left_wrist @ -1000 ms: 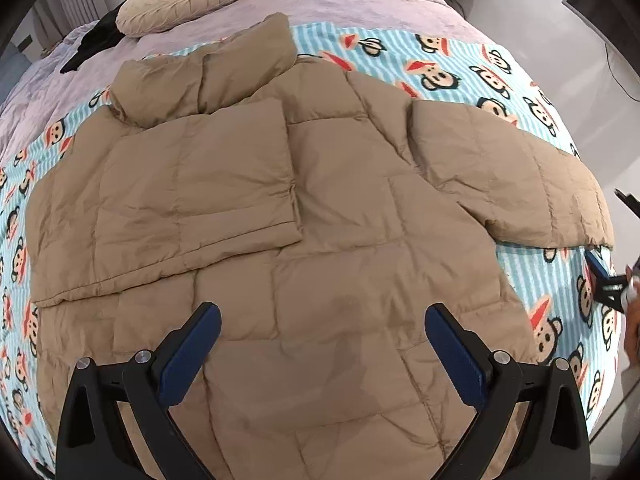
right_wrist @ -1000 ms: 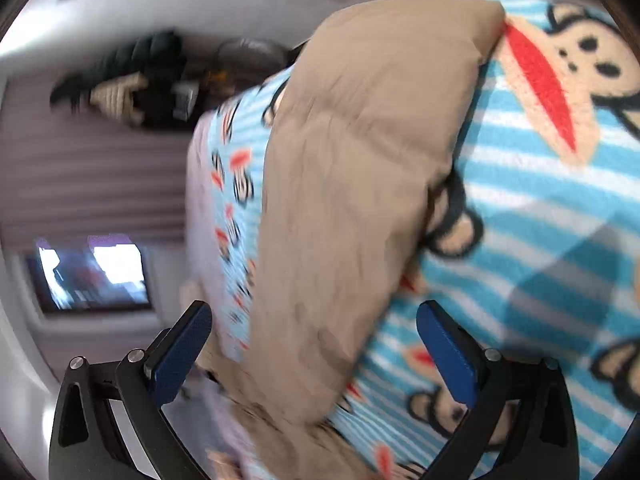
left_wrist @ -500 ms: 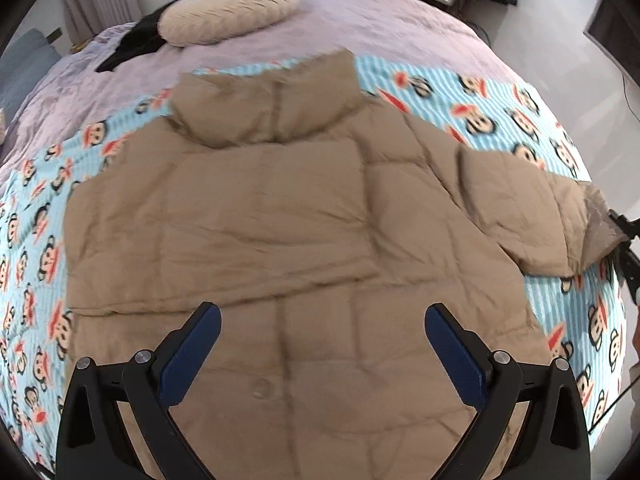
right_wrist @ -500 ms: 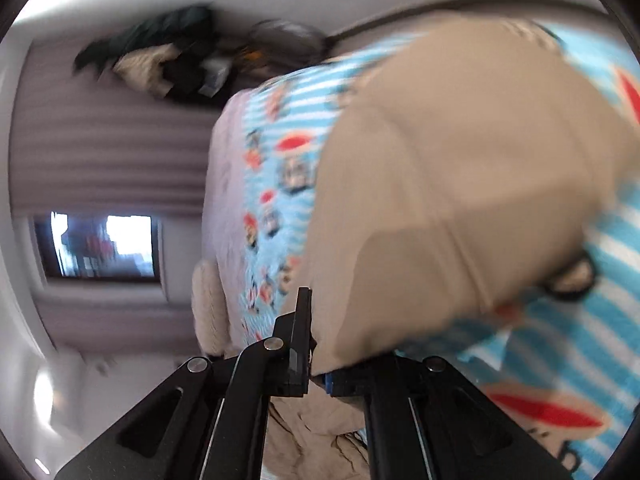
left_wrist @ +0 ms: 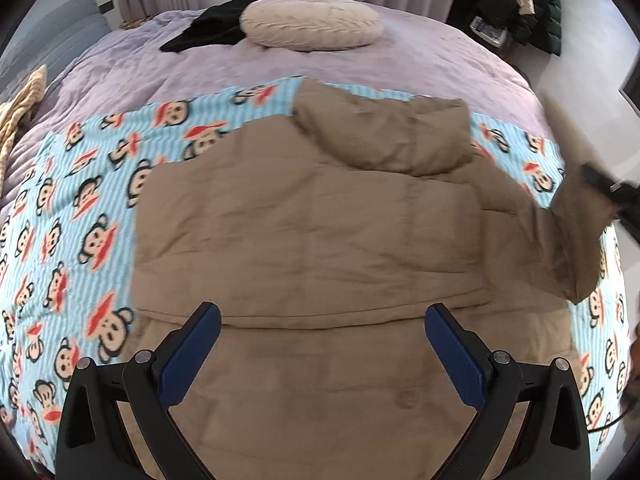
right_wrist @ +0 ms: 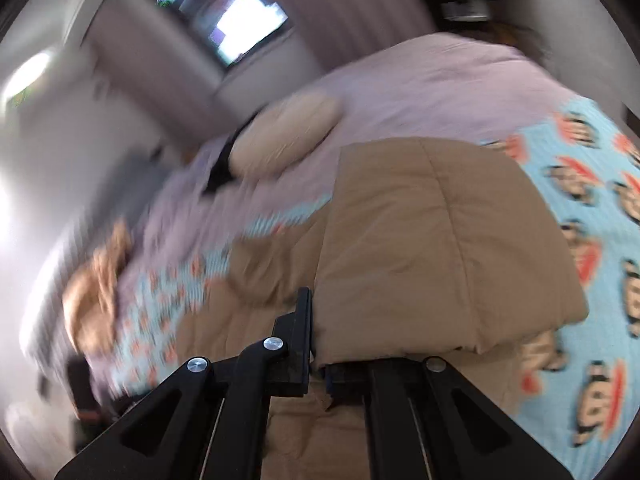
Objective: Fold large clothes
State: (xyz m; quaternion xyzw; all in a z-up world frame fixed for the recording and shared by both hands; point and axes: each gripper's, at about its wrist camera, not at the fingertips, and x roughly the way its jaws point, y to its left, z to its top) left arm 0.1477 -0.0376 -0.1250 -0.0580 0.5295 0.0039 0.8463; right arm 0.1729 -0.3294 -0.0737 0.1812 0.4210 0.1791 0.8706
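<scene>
In the left wrist view the tan puffer jacket [left_wrist: 320, 240] lies flat on the monkey-print blanket [left_wrist: 72, 216], collar toward the far pillow [left_wrist: 312, 20], its long axis running near to far. One sleeve is already folded across the chest; the other sleeve [left_wrist: 568, 240] is lifted at the right edge, pinched by the right gripper [left_wrist: 604, 188]. The left gripper [left_wrist: 320, 344] hovers over the hem, jaws spread wide, holding nothing. In the right wrist view, though blurred, the right gripper [right_wrist: 318, 344] is clenched on that sleeve's cuff [right_wrist: 440, 248], which drapes up over its jaws. The jacket body lies left of it, so the sleeve likely crosses leftward.
</scene>
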